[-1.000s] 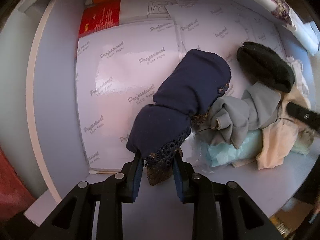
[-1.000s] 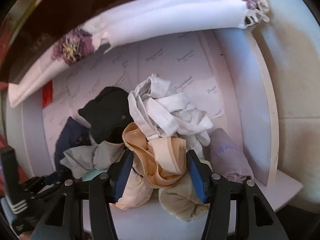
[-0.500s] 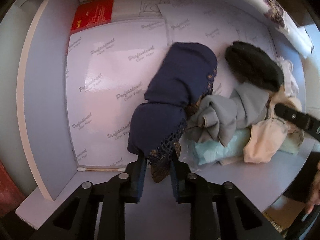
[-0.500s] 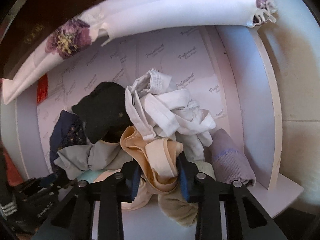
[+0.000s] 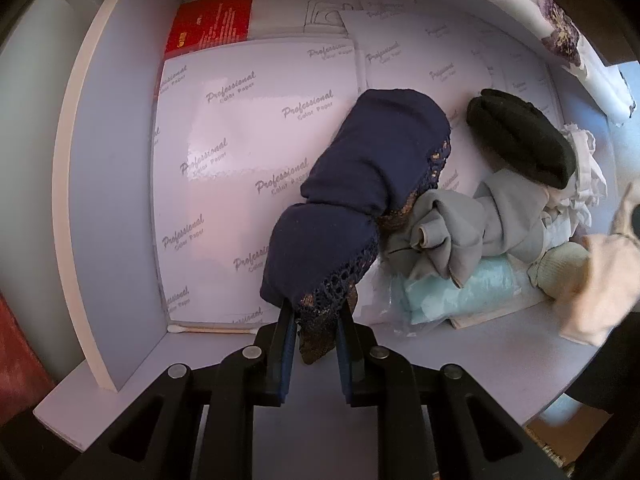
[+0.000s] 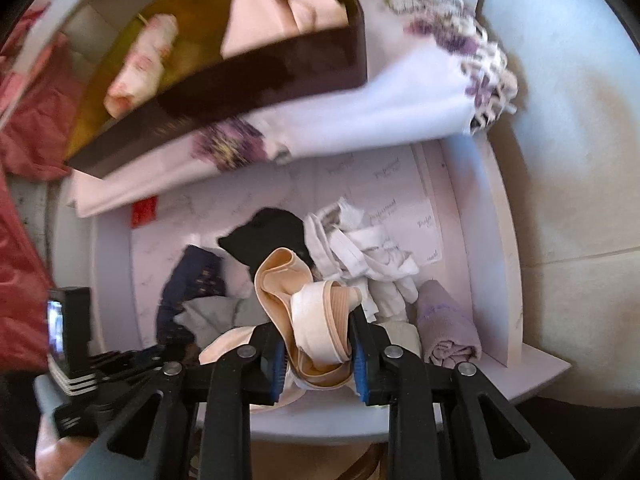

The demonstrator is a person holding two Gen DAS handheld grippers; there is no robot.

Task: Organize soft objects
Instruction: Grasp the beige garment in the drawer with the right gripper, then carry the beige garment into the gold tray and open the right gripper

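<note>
In the left wrist view my left gripper (image 5: 314, 322) is shut on the lacy hem of a navy garment (image 5: 360, 200), which lies across glossy paper sheets (image 5: 248, 168) on a white shelf. Beside it sit a grey cloth (image 5: 460, 232), a black garment (image 5: 520, 140) and a pale blue bundle (image 5: 460, 288). In the right wrist view my right gripper (image 6: 318, 354) is shut on a peach garment (image 6: 304, 304), lifted above the pile. That peach garment (image 5: 600, 280) shows blurred at the right edge of the left view. The navy garment (image 6: 188, 280) lies at the pile's left.
A white tangled cloth (image 6: 360, 248) and a rolled lilac towel (image 6: 448, 320) lie right of the pile. The white shelf wall (image 6: 500, 272) rises on the right. Above hangs a flowered white cloth (image 6: 380, 112) under a dark box (image 6: 240, 80) holding pink items. A red booklet (image 5: 212, 24) lies at the shelf's back.
Both grippers closed, the left on the navy garment's hem, the right on the peach garment. The right gripper then rose with the peach garment, so the shelf looks farther away.
</note>
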